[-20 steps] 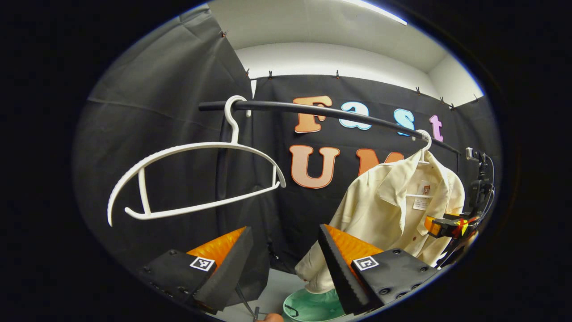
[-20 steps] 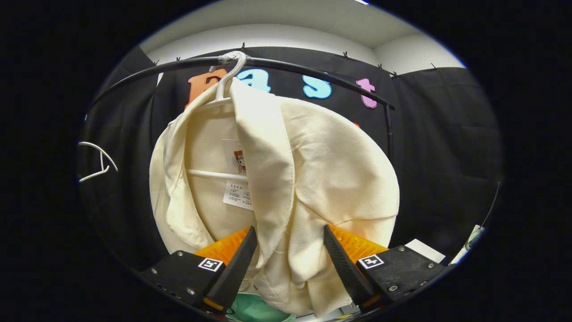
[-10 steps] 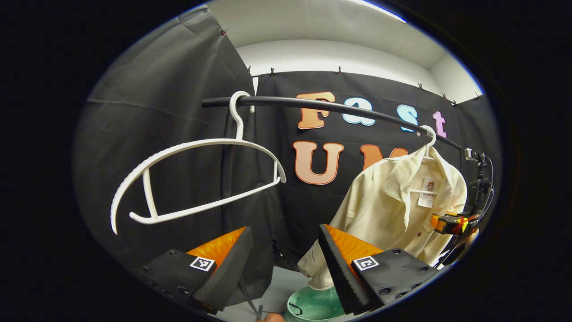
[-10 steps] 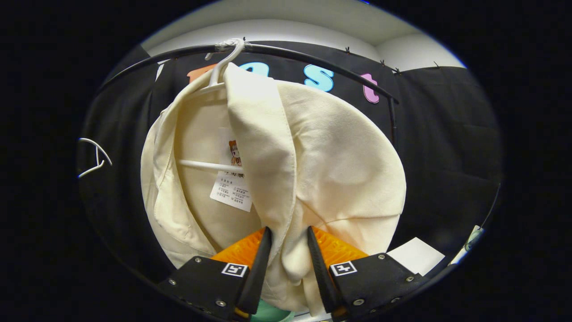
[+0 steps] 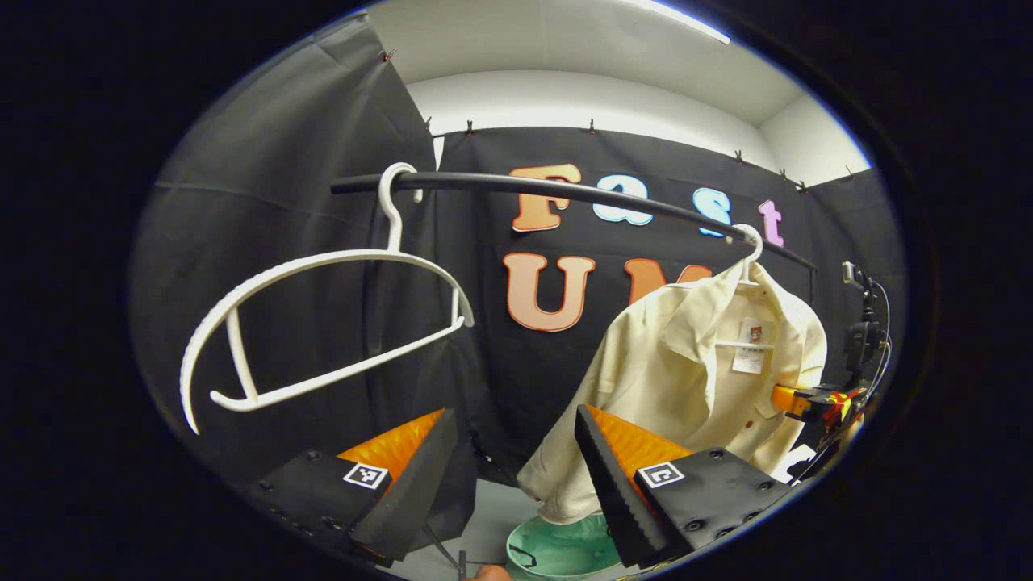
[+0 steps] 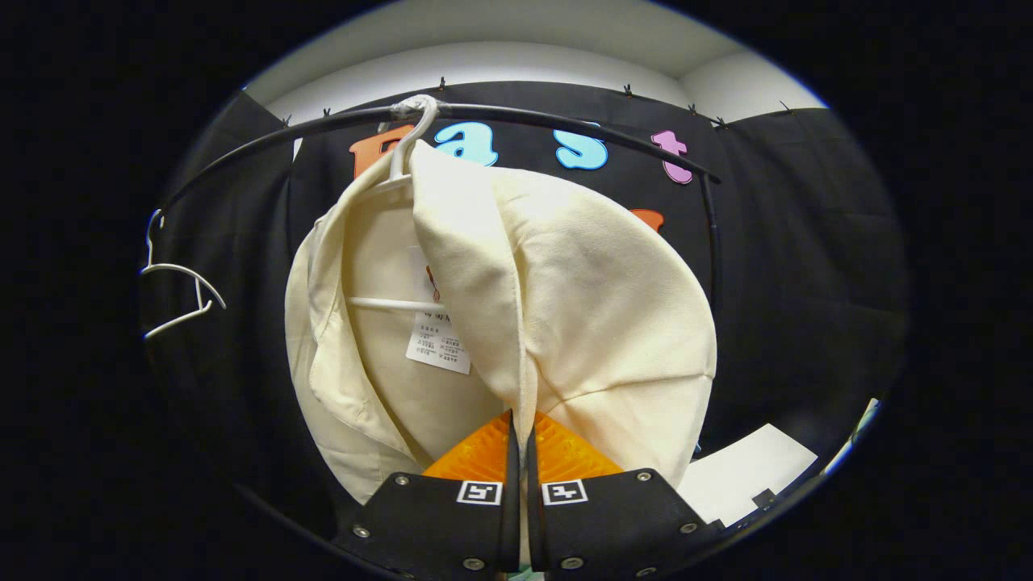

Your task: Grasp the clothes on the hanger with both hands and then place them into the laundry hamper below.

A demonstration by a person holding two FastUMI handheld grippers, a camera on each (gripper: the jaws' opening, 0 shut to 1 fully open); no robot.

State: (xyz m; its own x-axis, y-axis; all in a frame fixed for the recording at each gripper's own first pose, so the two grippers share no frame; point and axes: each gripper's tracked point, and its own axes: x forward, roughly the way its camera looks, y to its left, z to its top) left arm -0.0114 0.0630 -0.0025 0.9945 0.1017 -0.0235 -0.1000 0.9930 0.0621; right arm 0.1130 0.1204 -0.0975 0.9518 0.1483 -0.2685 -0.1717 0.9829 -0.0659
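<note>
my right claw (image 6: 517, 452) clamped on front edge of cream shirt (image 6: 581, 307), shirt on hanger (image 6: 401, 149) on rail; my left claw (image 5: 516, 460) gaping, well apart from shirt; green hamper (image 5: 561, 549) below; second grasp, unhooking, drop left

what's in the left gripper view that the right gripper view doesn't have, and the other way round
Left gripper view alone: the green laundry hamper below the shirt, the open left claw, and the right claw seen from afar at the shirt's edge.

Right gripper view alone: the right claw up close, shut on the shirt's front edge, and a white sheet low on the right.

Both: the cream shirt on its hanger, the bare white hanger and the black rail.
</note>
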